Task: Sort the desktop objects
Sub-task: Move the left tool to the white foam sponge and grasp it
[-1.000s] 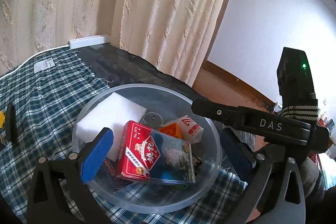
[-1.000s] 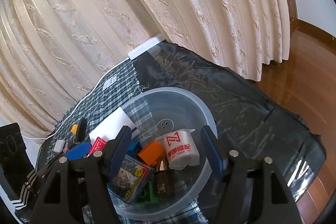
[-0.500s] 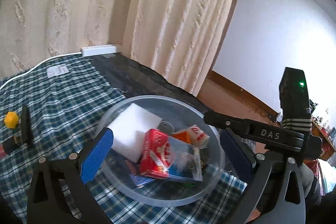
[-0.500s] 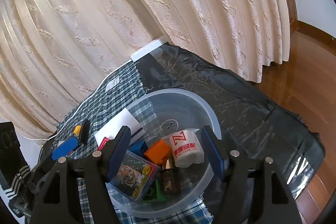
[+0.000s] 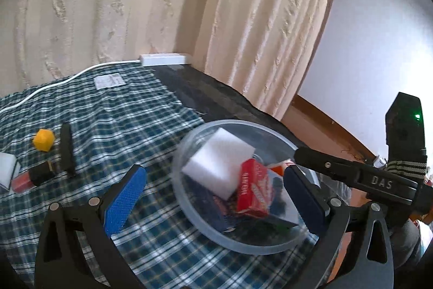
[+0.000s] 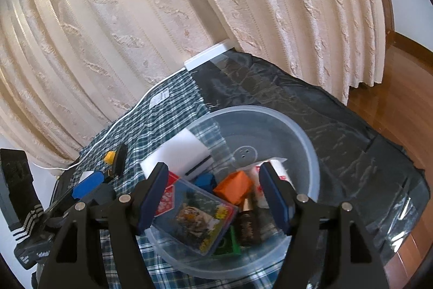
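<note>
On the checked cloth (image 5: 140, 123), left of the clear bowl (image 5: 189, 210), lie the items not yet sorted: a yellow block (image 5: 43, 140), a black bar (image 5: 66, 151), a lipstick (image 5: 33, 176). Left gripper (image 5: 213, 197) wide, empty. Right gripper (image 6: 216, 197) wide above the bowl, holding nothing. The block looks light and rigid; best pinched across flat faces. The lipstick would likely roll, so grip it mid-barrel.
</note>
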